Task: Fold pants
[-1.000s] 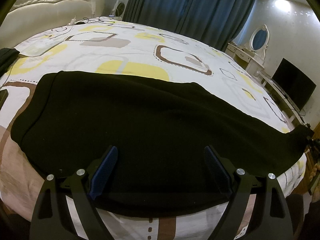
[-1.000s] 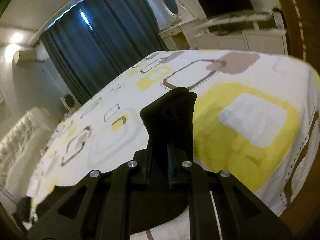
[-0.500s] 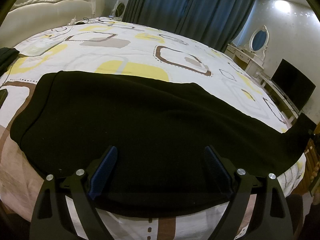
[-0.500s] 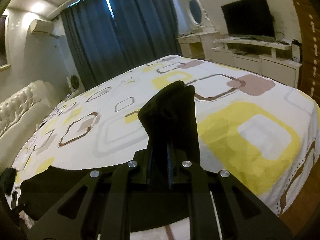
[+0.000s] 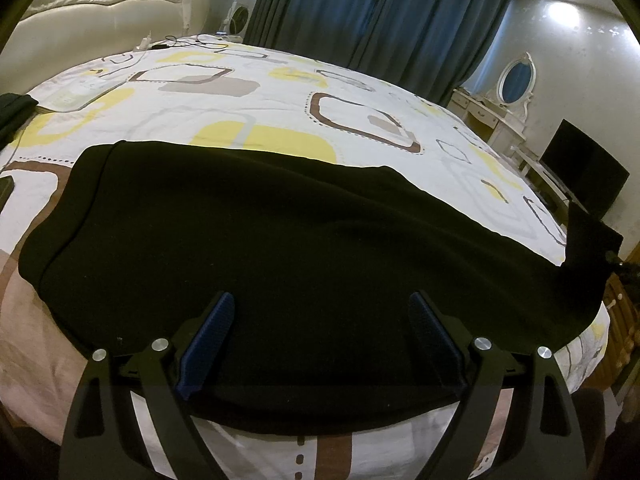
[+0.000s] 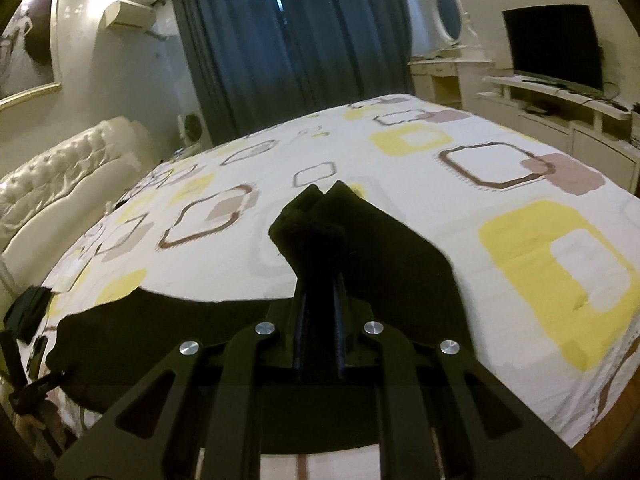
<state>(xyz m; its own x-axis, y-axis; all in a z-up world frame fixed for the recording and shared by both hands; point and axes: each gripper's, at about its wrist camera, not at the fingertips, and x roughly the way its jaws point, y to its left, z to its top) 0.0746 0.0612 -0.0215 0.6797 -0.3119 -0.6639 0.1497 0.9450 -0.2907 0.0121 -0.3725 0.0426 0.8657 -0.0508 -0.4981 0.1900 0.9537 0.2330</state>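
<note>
Pants (image 5: 304,248) along bed (image 5: 248,92) edge, right gripper (image 6: 320,300) jaws clenched on hem, left gripper (image 5: 320,340) jaws released.

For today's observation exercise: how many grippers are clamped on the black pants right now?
1. The right gripper pinches the lifted leg end of the black pants. The left gripper hovers open above the waist end.

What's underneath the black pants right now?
The black pants lie on the patterned bedspread, whose print shows all around them. The right gripper lifts one end. Whatever sits directly beneath the fabric is covered.
</note>
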